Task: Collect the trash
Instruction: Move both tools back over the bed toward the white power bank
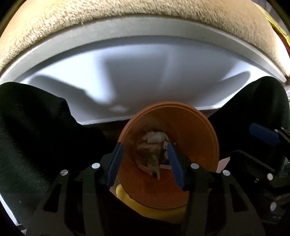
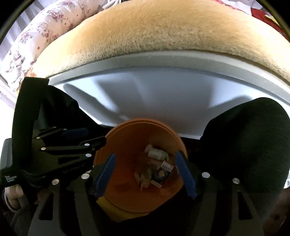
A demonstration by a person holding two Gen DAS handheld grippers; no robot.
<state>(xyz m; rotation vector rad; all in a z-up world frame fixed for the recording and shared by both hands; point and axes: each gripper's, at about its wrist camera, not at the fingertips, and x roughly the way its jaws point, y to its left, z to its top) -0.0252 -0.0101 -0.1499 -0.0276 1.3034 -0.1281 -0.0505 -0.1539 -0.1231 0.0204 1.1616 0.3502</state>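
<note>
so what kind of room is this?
Probably a bedroom or living space at home: a floral quilt lies behind a fuzzy beige blanket, beside a white table, with an orange trash bin on the floor below.

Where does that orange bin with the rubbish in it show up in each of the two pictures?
Left wrist view: the orange bin sits low and just right of centre, seen from above, rubbish at its bottom.
Right wrist view: the orange bin sits low, about centre, with the rubbish inside.
Shared landmark: the white tabletop just above the bin, edged by a beige fleecy cover.
</note>
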